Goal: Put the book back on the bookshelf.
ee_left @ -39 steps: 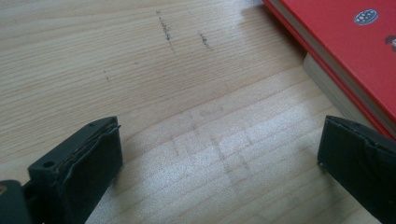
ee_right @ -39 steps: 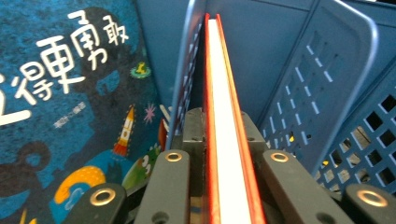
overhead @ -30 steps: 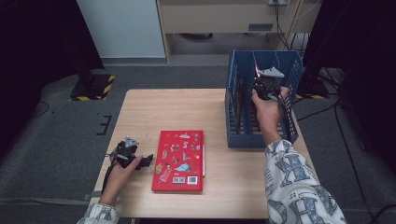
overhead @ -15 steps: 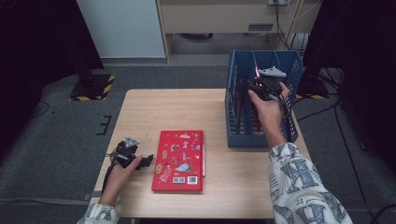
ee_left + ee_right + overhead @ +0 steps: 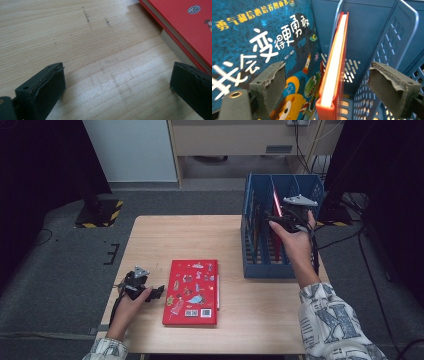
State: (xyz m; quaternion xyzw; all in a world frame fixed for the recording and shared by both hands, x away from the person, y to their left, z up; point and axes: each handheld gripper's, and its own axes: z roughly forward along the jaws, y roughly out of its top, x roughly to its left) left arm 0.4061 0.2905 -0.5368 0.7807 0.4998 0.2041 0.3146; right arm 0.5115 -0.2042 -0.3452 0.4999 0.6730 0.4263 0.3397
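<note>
Standing upright in the blue rack [image 5: 260, 267], one red book [image 5: 334, 65] is filed, and the right gripper [image 5: 289, 220] has just been opening its jaws around it, pads clear. Another red book [image 5: 191, 292] lies flat on the table [image 5: 165, 240] beside the left gripper [image 5: 150, 294], whose jaws gape empty.

Both sleeves are white with a dark grey-blue print of blocky letters and patterns, ending near the wrist. Left gripper [image 5: 159, 292]: black body, black cable trailing from it, small grey three-cornered plate on top. Right gripper [image 5: 272, 218]: black body, larger grey three-cornered plate on top, black cable running back along the forearm. In the left gripper view, each jaw is a matte black block; the left one has a small round hole and a roughened pad edge. In the right gripper view, the jaws look dark grey, their pads [image 5: 275, 85] frayed and peeling at the edges, with small screw holes and a brass-coloured eyelet at the lower left.
</note>
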